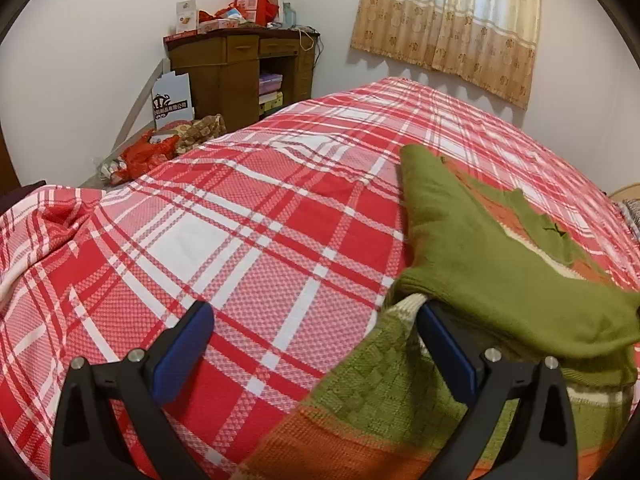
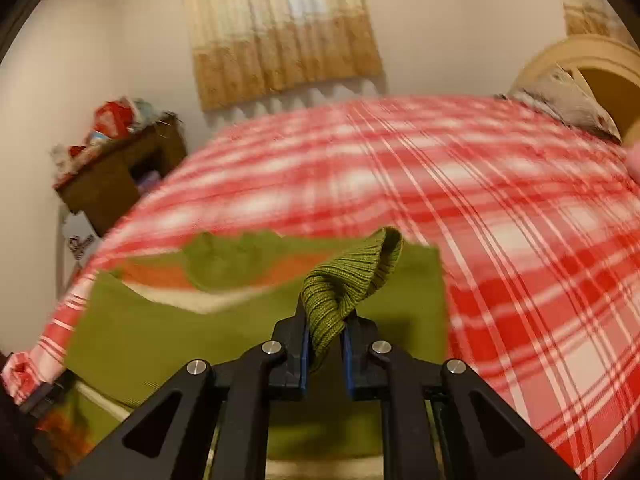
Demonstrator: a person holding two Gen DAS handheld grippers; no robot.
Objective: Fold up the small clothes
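Note:
A small green knit sweater (image 1: 480, 264) with orange and cream stripes lies on the red plaid bed cover (image 1: 256, 216). In the left wrist view my left gripper (image 1: 316, 320) is open. Its right finger (image 1: 448, 352) sits under a folded-over green sleeve at the sweater's edge, its left finger (image 1: 184, 348) over bare bed cover. In the right wrist view my right gripper (image 2: 326, 332) is shut on the ribbed green cuff (image 2: 352, 276), held above the sweater's body (image 2: 160, 340). That view is blurred.
A brown wooden desk (image 1: 240, 68) piled with red boxes stands in the far corner, with bags on the floor beside it. A curtain (image 1: 448, 20) hangs on the far wall. A pillow (image 2: 568, 100) and headboard are at the bed's right end.

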